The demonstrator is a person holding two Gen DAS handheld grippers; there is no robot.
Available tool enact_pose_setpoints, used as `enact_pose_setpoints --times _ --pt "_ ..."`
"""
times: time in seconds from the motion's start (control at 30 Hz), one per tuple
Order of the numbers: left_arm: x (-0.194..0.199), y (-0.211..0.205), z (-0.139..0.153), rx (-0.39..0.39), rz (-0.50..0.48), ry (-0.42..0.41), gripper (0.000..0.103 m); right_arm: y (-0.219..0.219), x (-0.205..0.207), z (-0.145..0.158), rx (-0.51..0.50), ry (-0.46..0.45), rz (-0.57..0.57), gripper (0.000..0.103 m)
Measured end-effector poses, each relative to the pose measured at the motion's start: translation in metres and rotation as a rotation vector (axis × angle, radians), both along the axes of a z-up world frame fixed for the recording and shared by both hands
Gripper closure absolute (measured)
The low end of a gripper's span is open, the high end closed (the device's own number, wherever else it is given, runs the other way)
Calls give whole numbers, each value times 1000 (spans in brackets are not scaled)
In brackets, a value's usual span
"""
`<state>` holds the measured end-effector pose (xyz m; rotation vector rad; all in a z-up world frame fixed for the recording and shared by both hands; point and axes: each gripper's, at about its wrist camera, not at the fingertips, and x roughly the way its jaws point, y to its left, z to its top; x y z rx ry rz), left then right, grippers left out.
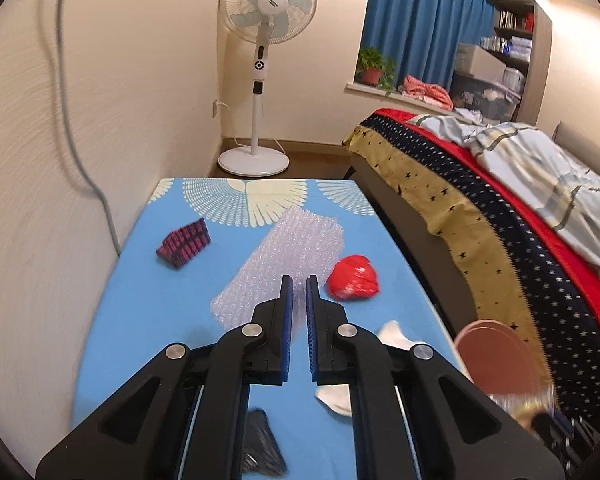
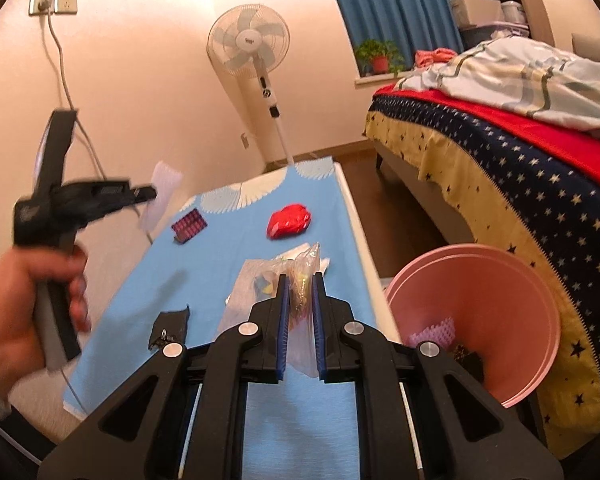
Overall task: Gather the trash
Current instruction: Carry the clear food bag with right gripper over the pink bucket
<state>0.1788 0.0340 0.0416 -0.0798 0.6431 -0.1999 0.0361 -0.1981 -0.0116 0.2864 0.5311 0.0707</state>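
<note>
Each handheld gripper, the left gripper (image 1: pixel 299 280) and the right gripper (image 2: pixel 300 278), is a matte black plastic frame with 2 angular linkage arms, triangular cut-outs and 4 round silver pivot bolts. Both carry 2 ribbed blue rubber pads (image 2: pixel 283 320). The bare left hand (image 2: pixel 16 312) wraps a black pistol-style handle.

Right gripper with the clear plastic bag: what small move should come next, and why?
Probably swing the right gripper right, over the pink bin, then release. Its jaws are shut on the clear plastic bag, and the bin beside the table already holds trash.
</note>
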Motion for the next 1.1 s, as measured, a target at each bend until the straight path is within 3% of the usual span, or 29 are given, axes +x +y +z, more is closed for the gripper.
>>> enact_pose_setpoints --times 0.53,0.63,1.1 --pt "-86 -31 -31 -30 43 -29 96 -32 5 9 -41 -43 -104 92" --pt "-93 -34 -37 -50 46 -20 96 -34 6 9 -49 -47 -114 92" --pt "-98 -79 -60 -4 -37 -8 96 -66 12 10 -74 -48 -217 92"
